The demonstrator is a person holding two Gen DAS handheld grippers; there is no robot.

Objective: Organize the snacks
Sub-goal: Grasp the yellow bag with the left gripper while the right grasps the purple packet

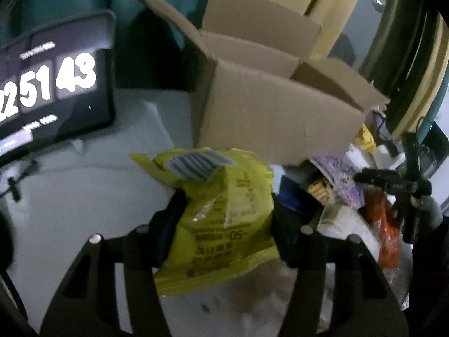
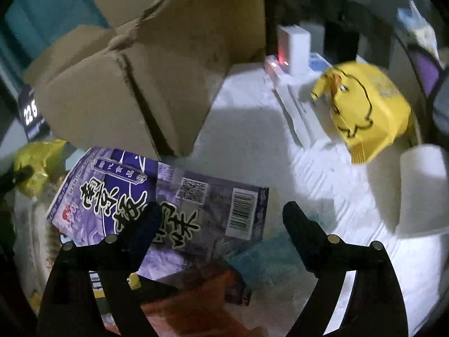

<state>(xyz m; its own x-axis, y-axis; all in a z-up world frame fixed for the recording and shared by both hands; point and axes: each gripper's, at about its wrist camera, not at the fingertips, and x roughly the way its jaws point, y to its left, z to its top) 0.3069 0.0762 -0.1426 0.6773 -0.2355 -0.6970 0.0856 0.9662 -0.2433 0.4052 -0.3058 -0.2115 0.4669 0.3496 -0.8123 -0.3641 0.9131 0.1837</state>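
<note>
left hand-held gripper [image 1: 224, 219]: pads clamped on both sides of a crinkled yellow-green snack bag [image 1: 221, 219], held just in front of the open brown cardboard box [image 1: 275, 118]
right hand-held gripper [image 2: 221, 224]: jaws spread wide, nothing held, above the snack pile in front of the box
purple printed snack pack [image 2: 168, 196]: flat under the right gripper, touching the box's base
orange packet [image 2: 193, 295]: partly under the purple pack
desk [image 2: 252, 146]: white top, carries the box
yellow duck-print cap [image 2: 367, 112]: right of the box, well apart
dark clock screen [image 1: 53, 84]: left of the box
</note>
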